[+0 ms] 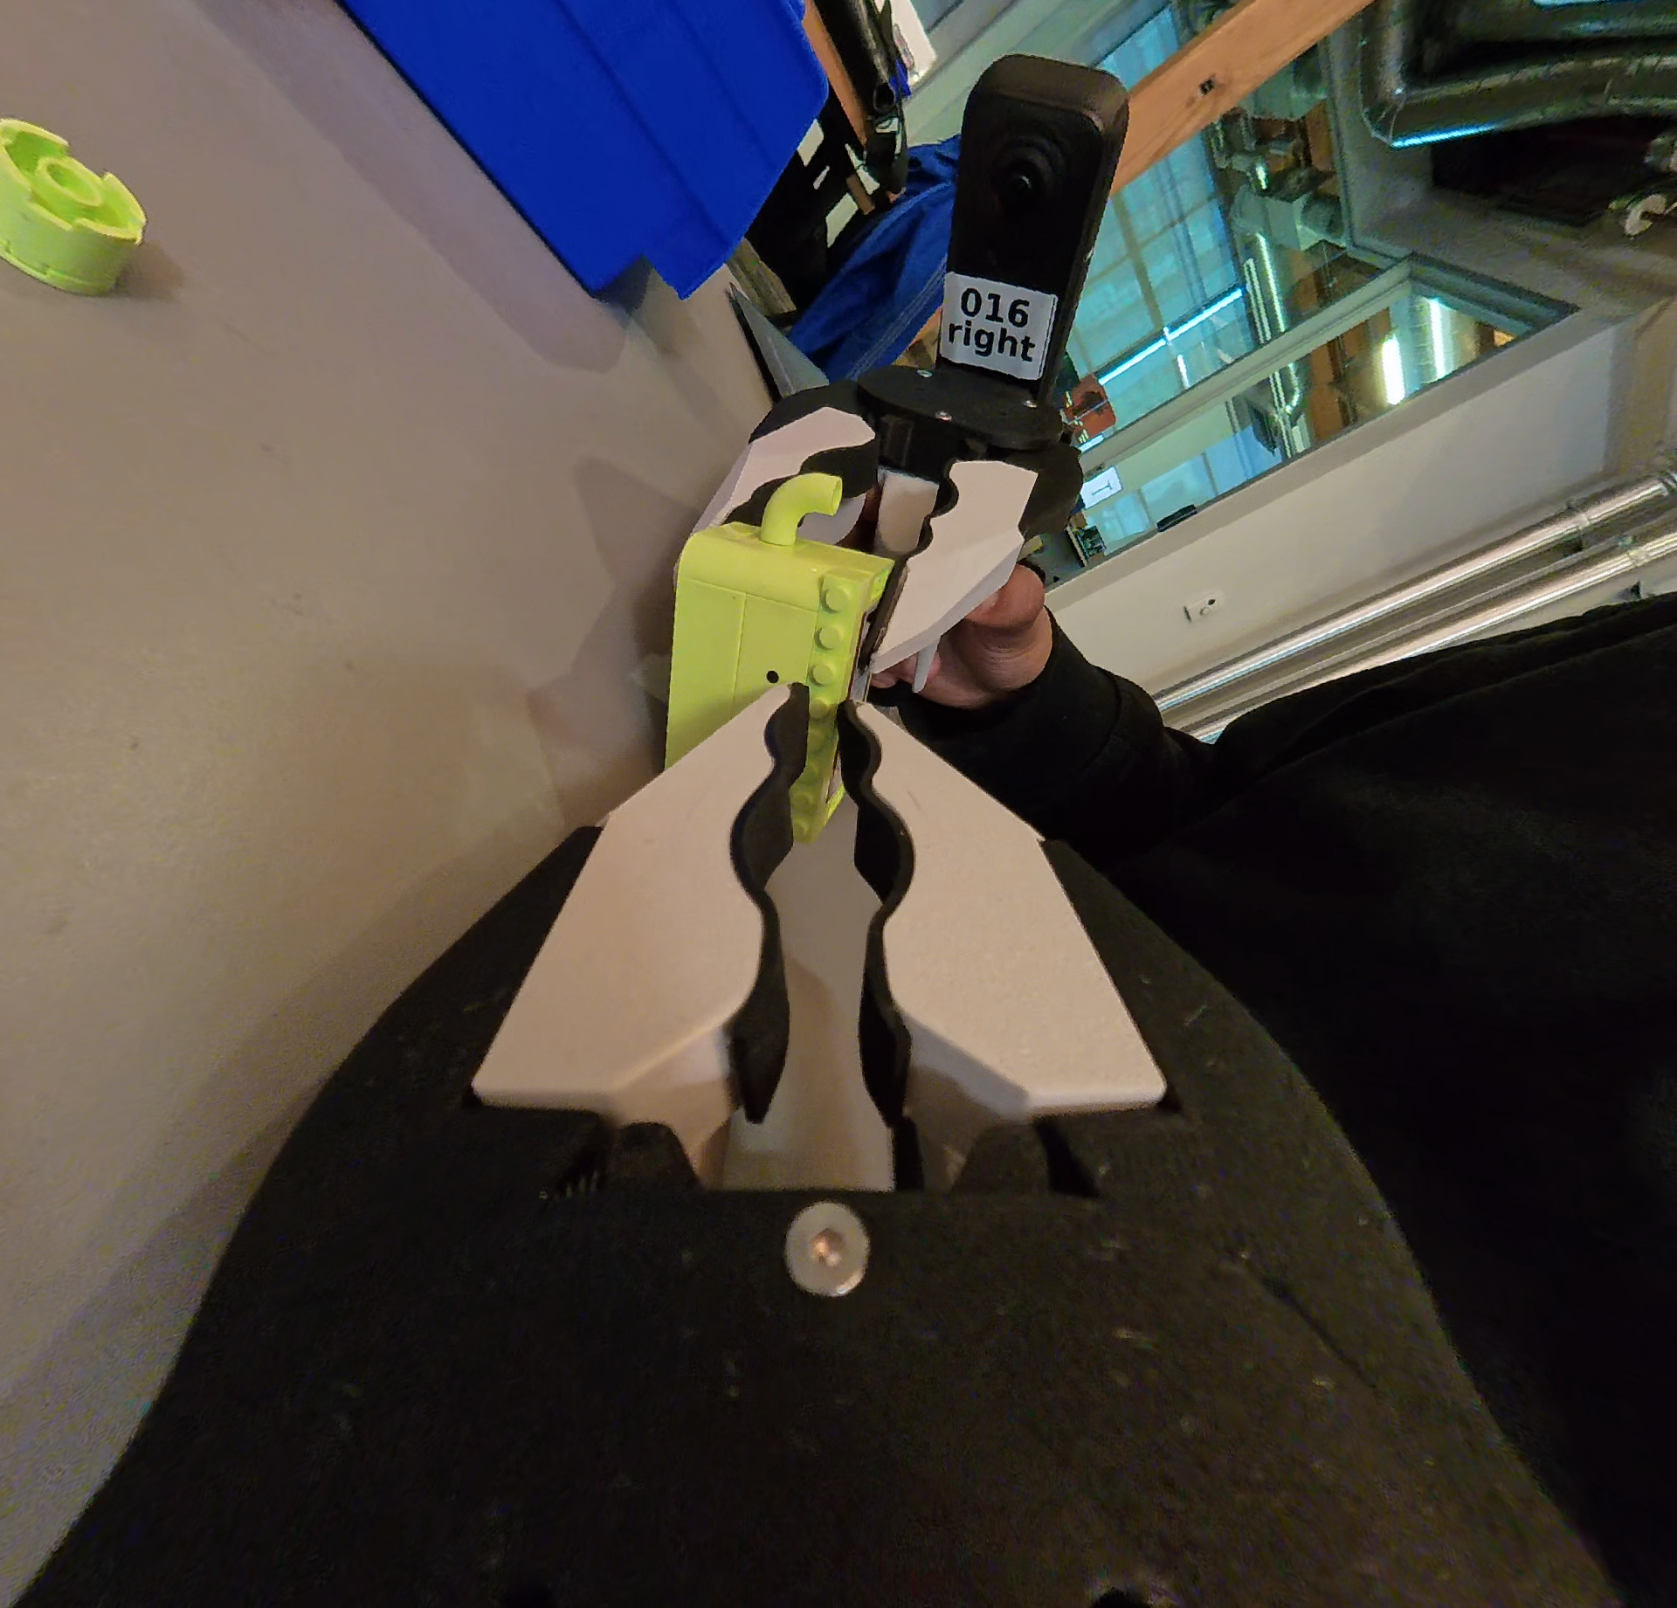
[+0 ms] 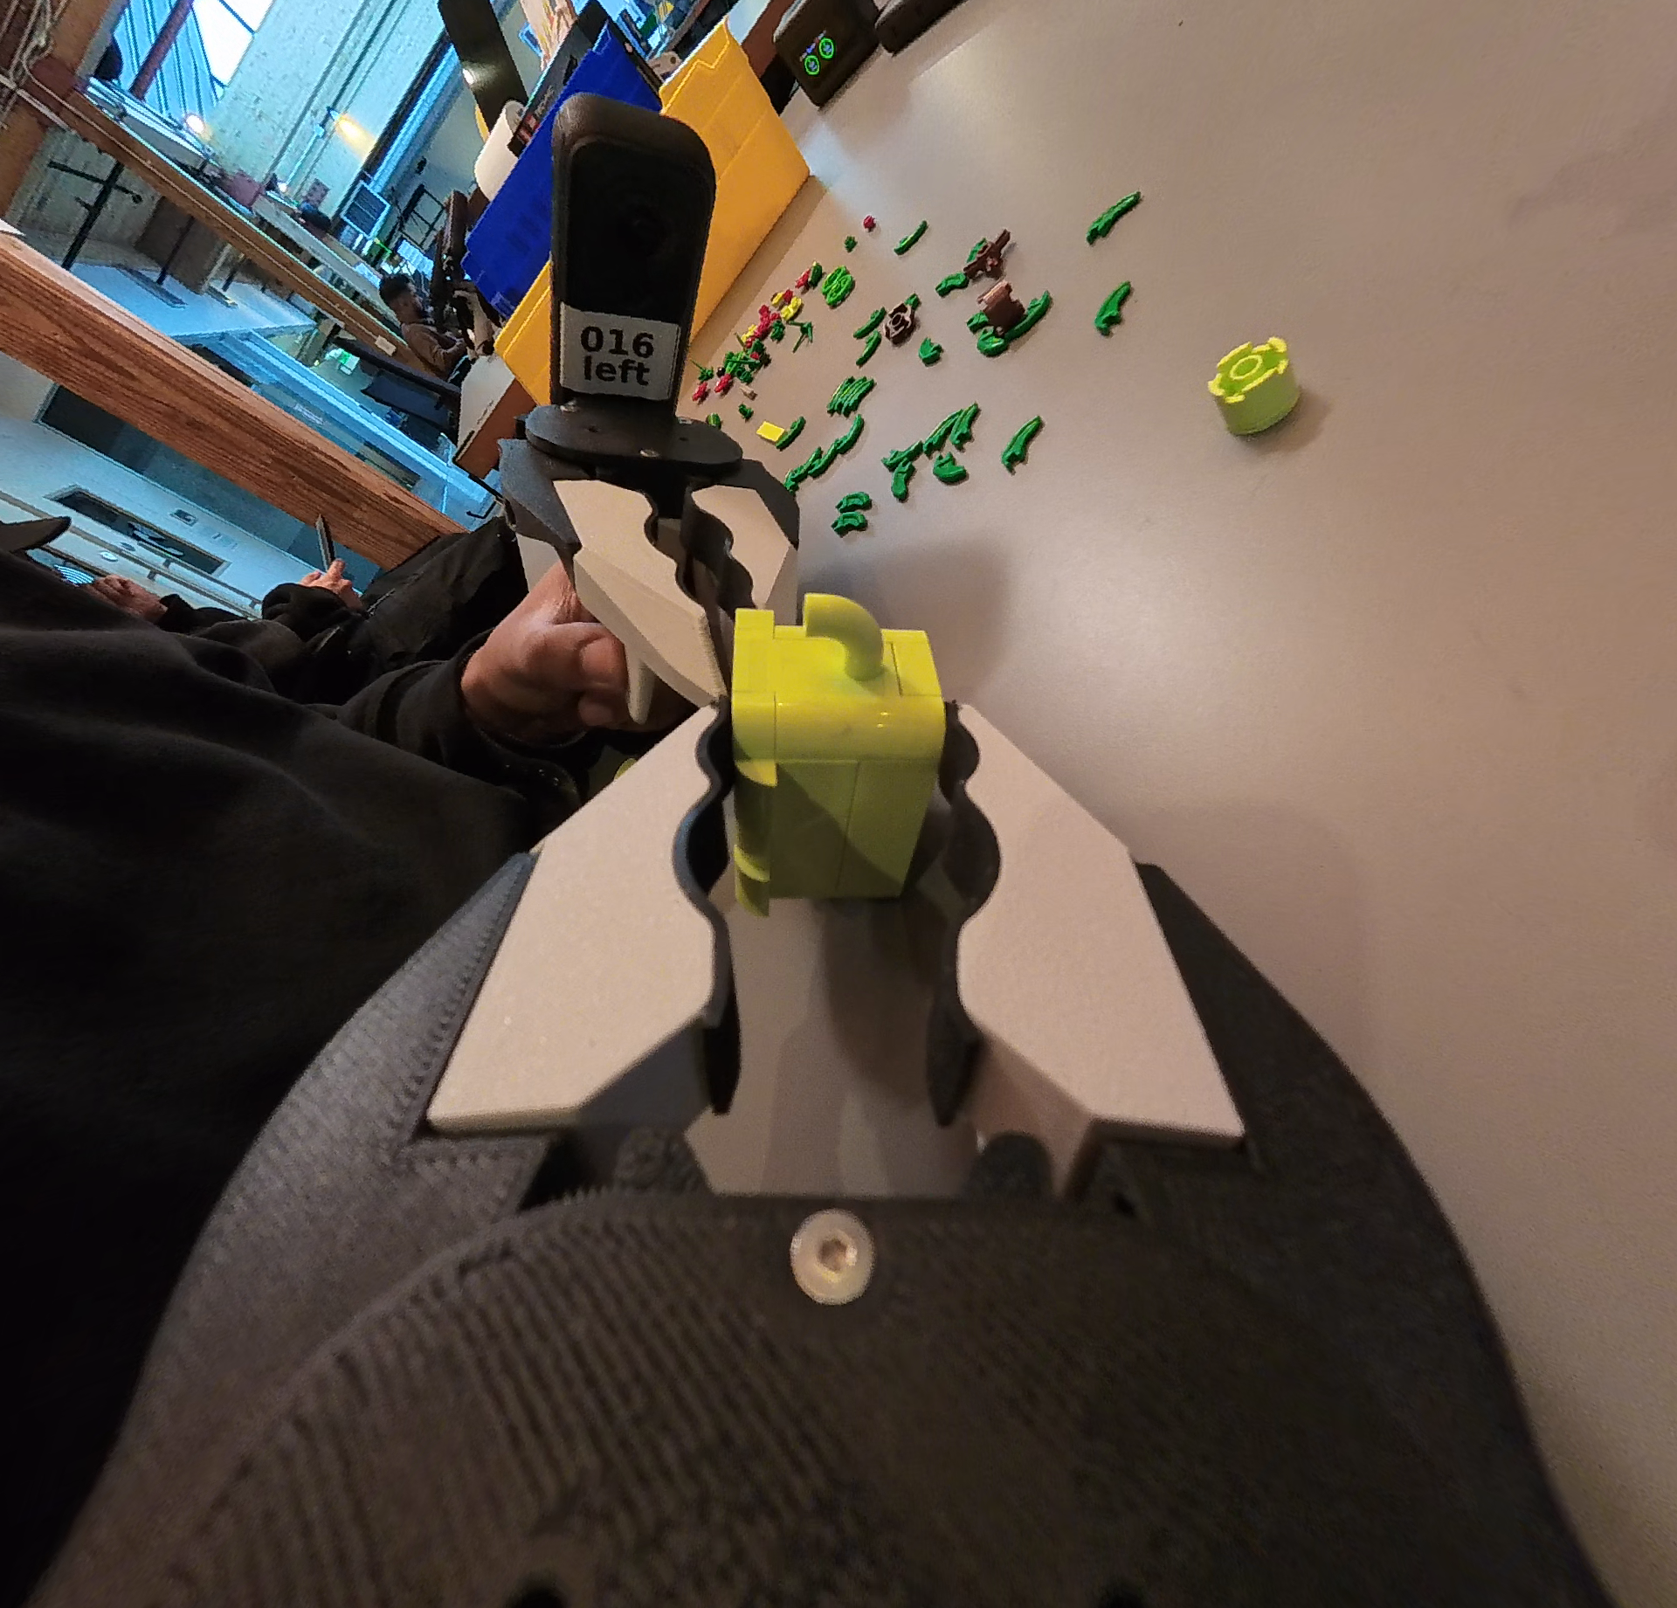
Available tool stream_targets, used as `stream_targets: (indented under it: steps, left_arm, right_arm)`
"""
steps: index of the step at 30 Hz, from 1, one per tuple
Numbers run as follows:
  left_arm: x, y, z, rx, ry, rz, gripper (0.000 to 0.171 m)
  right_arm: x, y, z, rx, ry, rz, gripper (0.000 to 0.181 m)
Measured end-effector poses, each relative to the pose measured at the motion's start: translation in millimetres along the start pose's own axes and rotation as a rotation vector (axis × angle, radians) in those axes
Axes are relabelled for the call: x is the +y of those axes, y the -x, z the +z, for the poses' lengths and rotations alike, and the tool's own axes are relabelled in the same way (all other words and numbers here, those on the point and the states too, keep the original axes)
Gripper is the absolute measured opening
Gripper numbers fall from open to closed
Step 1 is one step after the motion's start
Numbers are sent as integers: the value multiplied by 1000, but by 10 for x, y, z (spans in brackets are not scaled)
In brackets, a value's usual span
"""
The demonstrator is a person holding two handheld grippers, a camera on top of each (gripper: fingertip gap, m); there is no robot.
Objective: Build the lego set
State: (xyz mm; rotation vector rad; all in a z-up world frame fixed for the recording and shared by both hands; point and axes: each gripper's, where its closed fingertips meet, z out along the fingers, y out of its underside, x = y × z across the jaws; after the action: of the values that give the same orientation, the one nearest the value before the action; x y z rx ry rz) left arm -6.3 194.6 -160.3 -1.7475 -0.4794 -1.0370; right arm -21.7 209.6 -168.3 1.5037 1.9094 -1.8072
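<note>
A lime-green plastic brick block with a curved hook on top point(image 2: 830, 775) is held in the air above a pale grey tabletop point(image 2: 1361, 748), and serves here as the landmark.

To its left in the right wrist view, the left gripper point(image 2: 717, 648), white-fingered with wavy black pads, pinches the block's studded edge, fingers nearly together. A person's hand point(image 2: 544, 675) in a black sleeve holds it. The right gripper point(image 2: 830, 748) clamps the block's body, fingers spread to its width. Beyond the block, scattered small green leaf-shaped pieces point(image 2: 916, 457) lie with a few brown and red bits. Far right of it sits a lime-green round brick with a notched top point(image 2: 1252, 385).

In the left wrist view, the same round brick point(image 1: 63, 208) lies far left of the block point(image 1: 753, 648); the left gripper point(image 1: 821, 720) grips the studded strip; the right gripper point(image 1: 871, 566) holds the far side.

The build seems at an early stage: one block assembled, and the leaves and round brick still loose. The block's underside and far face are hidden, and the smallest pieces are too small to identify.
</note>
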Motion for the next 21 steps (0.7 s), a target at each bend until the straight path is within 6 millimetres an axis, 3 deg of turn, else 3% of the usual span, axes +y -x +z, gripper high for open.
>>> stream_targets:
  steps: [13,21]
  left_arm:
    - [-26,31,-4,-38,-14,30,5]
    - [-30,53,-9,-56,-20,31,5]
  right_arm:
    - [-22,-44,17,12,-20,47,46]
    - [57,-79,93,37,32,93,55]
